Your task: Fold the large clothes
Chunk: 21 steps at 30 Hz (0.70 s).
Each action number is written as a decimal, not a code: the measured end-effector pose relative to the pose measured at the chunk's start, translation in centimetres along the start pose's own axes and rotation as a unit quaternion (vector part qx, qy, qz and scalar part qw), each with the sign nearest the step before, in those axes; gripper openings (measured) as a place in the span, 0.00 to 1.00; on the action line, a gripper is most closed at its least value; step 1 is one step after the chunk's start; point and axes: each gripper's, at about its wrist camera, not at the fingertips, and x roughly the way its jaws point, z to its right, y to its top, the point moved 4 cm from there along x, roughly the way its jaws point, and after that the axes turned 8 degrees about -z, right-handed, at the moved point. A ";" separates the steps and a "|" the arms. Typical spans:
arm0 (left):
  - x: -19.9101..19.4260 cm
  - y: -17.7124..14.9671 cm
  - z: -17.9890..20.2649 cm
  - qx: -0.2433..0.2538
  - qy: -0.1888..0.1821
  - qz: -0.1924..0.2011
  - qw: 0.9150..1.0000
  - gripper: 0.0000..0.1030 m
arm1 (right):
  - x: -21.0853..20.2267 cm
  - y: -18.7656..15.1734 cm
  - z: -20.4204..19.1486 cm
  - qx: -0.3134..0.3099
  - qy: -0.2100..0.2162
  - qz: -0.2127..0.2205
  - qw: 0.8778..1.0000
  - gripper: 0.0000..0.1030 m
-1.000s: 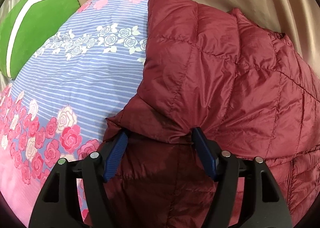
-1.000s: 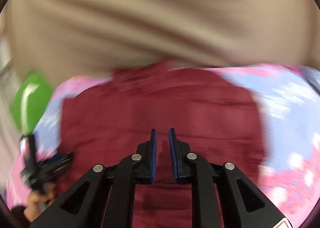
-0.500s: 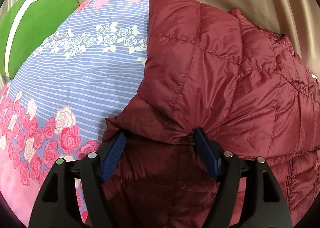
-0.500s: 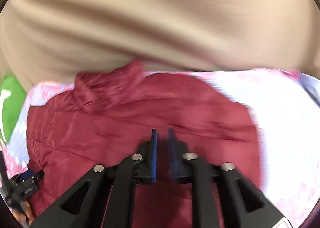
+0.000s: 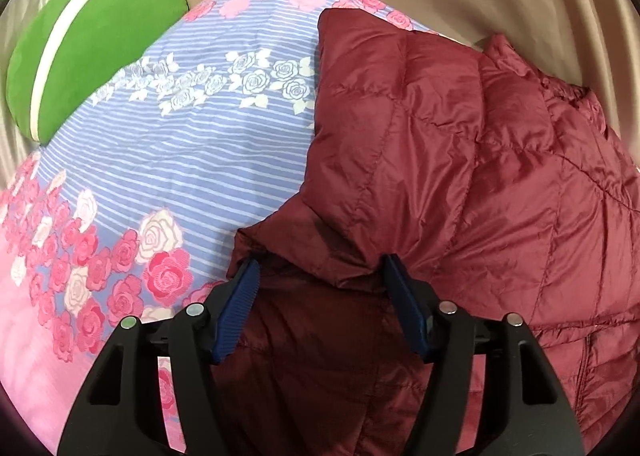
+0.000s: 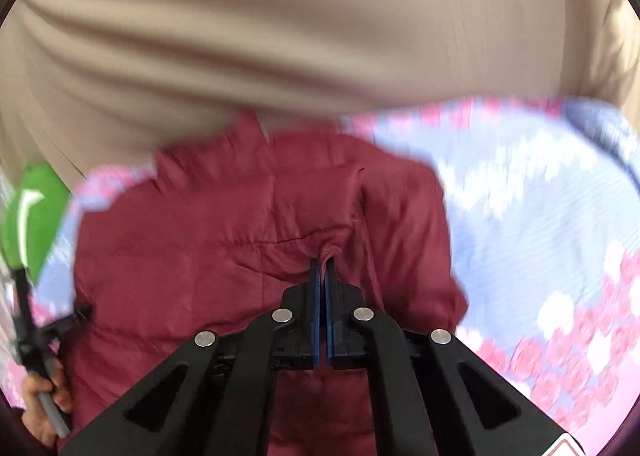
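A dark red quilted jacket point(image 5: 480, 176) lies on a flowered bedspread point(image 5: 200, 156), with one part folded over its front. My left gripper point(image 5: 320, 268) straddles a thick fold at the jacket's near left edge. Its jaws are closing, and the blue pads point(image 5: 240, 300) press on the padding from both sides. In the right wrist view my right gripper point(image 6: 323, 268) is shut on a small pinch of the jacket point(image 6: 200, 256) near its middle. A tuft of fabric sticks up between the pads. The left gripper point(image 6: 80, 314) and the hand point(image 6: 44, 388) holding it show at the jacket's left edge.
A green cushion point(image 5: 80, 44) with a white stripe lies at the bed's far left corner. Beige curtain fabric point(image 6: 320, 36) hangs close behind the bed. The blue-and-pink bedspread point(image 6: 540, 196) spreads out to the right of the jacket.
My right gripper travelled across the jacket and its narrow gap shut onto a pinch of fabric. The left gripper stayed on the same fold.
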 end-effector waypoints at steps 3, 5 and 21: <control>0.2 0.0 0.5 0.013 0.019 -0.002 1.000 0.65 | 6.2 -1.3 2.2 0.000 -0.066 -0.093 0.994 0.00; 0.4 0.1 0.8 0.020 0.025 -0.004 0.999 0.66 | 7.3 -1.9 2.3 0.002 -0.061 -0.098 0.993 0.00; -9.8 -9.8 -2.9 0.081 0.033 -0.008 0.996 0.88 | -14.3 -16.7 6.0 0.006 -0.041 -0.096 0.995 0.59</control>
